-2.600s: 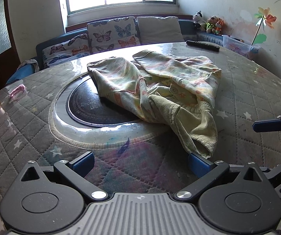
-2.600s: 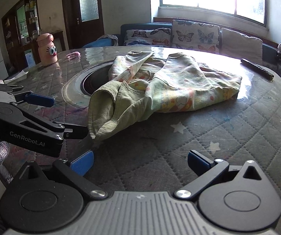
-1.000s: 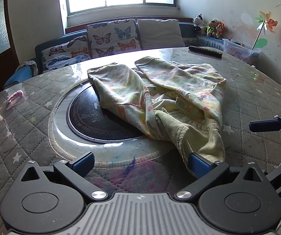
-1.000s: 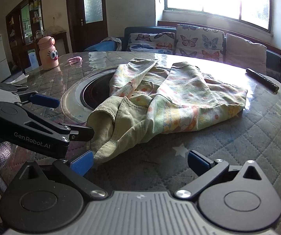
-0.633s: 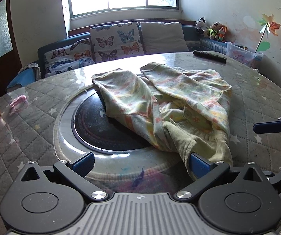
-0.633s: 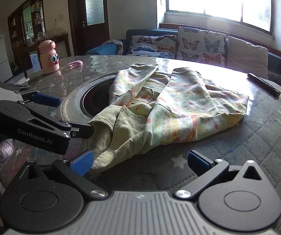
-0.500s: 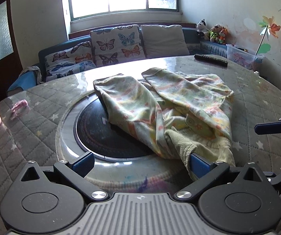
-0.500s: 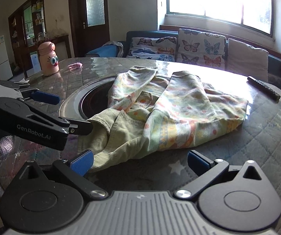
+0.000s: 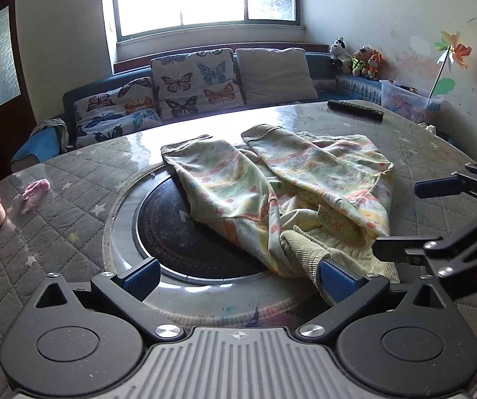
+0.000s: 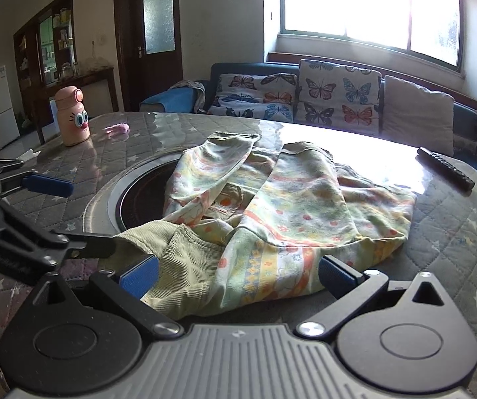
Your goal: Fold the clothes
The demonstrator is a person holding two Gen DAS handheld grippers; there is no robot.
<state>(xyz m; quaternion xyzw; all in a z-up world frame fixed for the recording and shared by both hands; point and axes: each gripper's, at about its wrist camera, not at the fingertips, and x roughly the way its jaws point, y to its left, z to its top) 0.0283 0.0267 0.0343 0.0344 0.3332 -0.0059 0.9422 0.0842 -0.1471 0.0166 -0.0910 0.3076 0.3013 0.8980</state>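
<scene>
Patterned trousers (image 9: 271,186) lie crumpled on the counter (image 9: 72,219), partly over its dark centre disc (image 9: 185,232); legs point toward the window, ribbed waistband (image 10: 185,249) nearest; left gripper (image 9: 235,274) and right gripper (image 10: 237,274) both spread wide at the waistband.

The heap of clothes (image 9: 281,186) fills the middle of the worktop (image 9: 72,206) and reaches its near edge, lying partly over the round inset (image 9: 172,232). Both claws crowd that near edge: the left claw (image 9: 238,274) and right claw (image 10: 237,274) sit just beside each other at the ribbed hem. Bare worktop lies left of the inset up to the pink bottle (image 10: 71,116) and small pink item (image 10: 117,129). The remote (image 10: 444,168) lies at the far right edge.
</scene>
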